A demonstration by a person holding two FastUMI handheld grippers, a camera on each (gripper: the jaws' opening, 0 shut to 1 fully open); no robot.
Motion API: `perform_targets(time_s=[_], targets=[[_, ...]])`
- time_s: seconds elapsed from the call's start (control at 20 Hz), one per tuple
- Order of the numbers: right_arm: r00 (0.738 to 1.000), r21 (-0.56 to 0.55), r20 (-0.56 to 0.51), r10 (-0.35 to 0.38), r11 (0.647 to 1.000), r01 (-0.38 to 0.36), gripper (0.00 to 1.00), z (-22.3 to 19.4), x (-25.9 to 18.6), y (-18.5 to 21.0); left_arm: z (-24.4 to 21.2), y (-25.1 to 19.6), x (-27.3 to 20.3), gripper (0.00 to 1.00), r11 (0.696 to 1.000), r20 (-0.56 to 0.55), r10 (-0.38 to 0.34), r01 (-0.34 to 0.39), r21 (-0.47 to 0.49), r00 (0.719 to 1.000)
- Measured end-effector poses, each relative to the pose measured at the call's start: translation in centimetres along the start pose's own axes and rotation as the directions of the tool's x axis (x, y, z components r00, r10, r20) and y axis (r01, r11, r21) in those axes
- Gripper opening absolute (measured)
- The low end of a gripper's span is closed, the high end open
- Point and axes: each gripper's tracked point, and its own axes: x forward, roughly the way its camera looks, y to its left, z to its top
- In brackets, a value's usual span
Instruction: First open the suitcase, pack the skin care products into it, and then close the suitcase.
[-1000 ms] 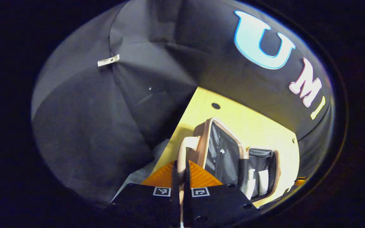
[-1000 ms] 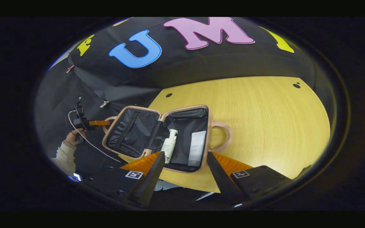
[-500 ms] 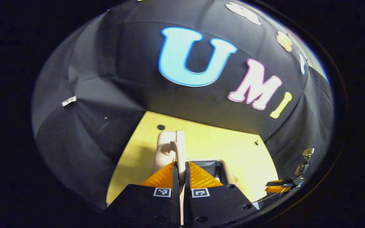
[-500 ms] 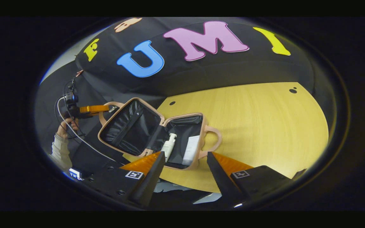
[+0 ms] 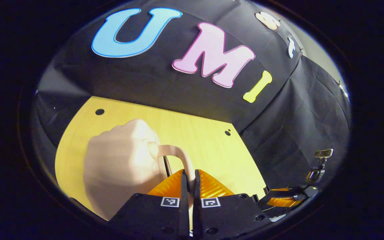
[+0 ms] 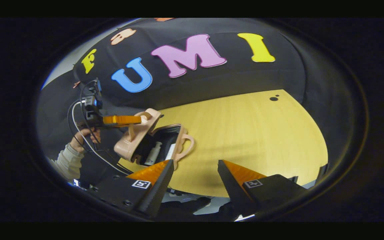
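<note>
The pink suitcase (image 6: 132,141) lies at the table's left edge with its lid tilted steeply over the base. In the remaining gap stand a white pump bottle (image 6: 154,152) and a white tube (image 6: 170,151). In the left gripper view the lid's smooth pink shell (image 5: 115,166) looms close. My left gripper (image 5: 189,174) is shut on the lid's handle (image 5: 175,154); the right gripper view shows that same left gripper (image 6: 138,119) from the side, orange fingers level. My right gripper (image 6: 193,166) hangs open over the table's front edge, right of the case, holding nothing.
The wooden table (image 6: 245,133) stretches to the right of the case, with small dark holes near its far corners. A person's hand (image 6: 82,136) and light sleeve hold the left gripper, cables trailing below. Black cloth walls surround the table.
My left gripper has swung the lid by its handle from lying flat open to tilting over the base. The right gripper stayed open and drifted slightly right, away from the case.
</note>
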Motion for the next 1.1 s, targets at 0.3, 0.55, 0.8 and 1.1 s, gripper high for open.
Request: perform_targets(time_s=[0.3,0.55,0.8,1.1], targets=[[0.998,0.052,0.004,-0.058,0.997,0.058,0.85,-1.7,-3.3,-4.9,-9.9,-1.5,10.3,0.12,0.997,-0.226,0.073,-0.069,0.028,0.971],[0.997,-0.011,-0.003,-0.082,0.997,0.082,0.85,-2.2,-3.9,-9.9,-9.9,-1.4,11.9,0.31,0.991,-0.189,0.135,-0.128,0.049,0.973],[0.996,-0.203,0.045,-0.078,0.975,0.086,0.86,-0.6,-2.7,-11.7,-5.3,-4.3,7.9,0.96,0.933,0.055,0.301,-0.305,0.192,0.952],[0.937,-0.274,0.344,-0.057,0.949,0.158,0.97,9.0,-5.0,-7.6,0.6,-11.6,-2.0,0.98,0.847,0.406,0.288,-0.428,0.315,0.867]])
